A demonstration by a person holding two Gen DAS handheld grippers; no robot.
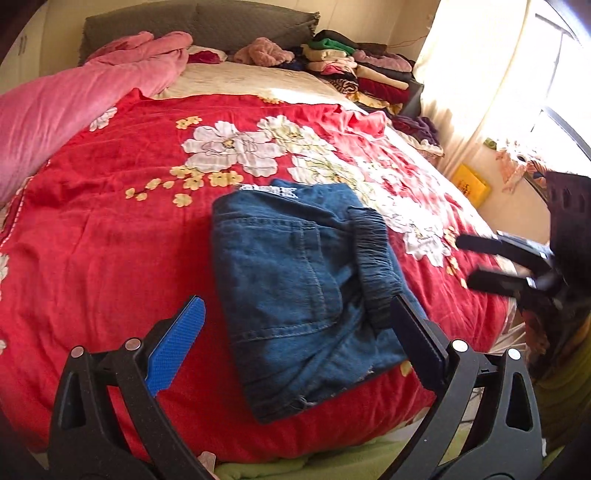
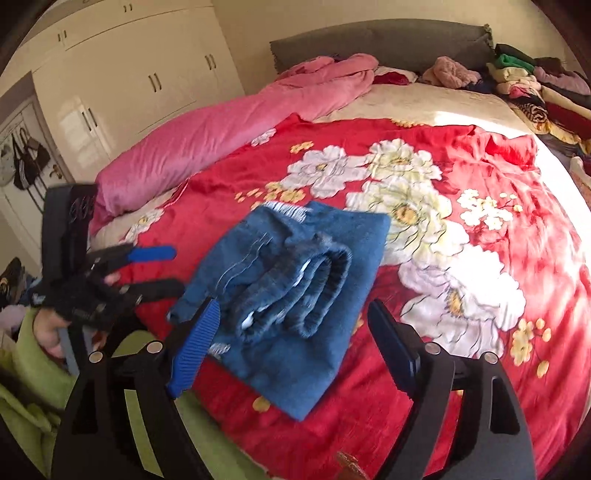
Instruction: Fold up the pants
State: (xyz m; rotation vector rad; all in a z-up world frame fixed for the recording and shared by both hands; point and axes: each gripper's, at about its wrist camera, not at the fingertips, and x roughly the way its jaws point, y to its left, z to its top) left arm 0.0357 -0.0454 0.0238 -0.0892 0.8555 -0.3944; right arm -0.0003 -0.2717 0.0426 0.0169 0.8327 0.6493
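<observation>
Two grippers hang over the bed, both with jaws spread wide and nothing between them. The left gripper (image 1: 295, 325) shows two fingers: one with a blue ribbed pad (image 1: 177, 347) on the left, one dark finger on the right whose tip overlaps the edge of the pants in that view; whether it touches the cloth cannot be told. The right gripper (image 2: 291, 332) likewise shows two fingers, a blue pad (image 2: 195, 350) and a dark one, parted above the near end of the pants.

One pair of blue denim pants (image 1: 295, 273) lies folded into a compact bundle on the red quilt (image 1: 92, 258), near the bed's foot edge. One back pocket faces up, and the dark elastic waistband (image 2: 317, 291) is doubled over on top. One frayed hem shows at the near corner.

Each camera also catches the other gripper off to the side: the right one (image 1: 480, 262) at the quilt's right edge, the left one (image 2: 162, 269) just left of the pants, held in one gloved hand (image 2: 74, 302).

Beyond, one pink duvet (image 1: 74, 96) lies along the left side, one grey headboard (image 1: 199, 22) stands behind, and one pile of folded clothes (image 1: 354, 70) sits at the far right corner.
</observation>
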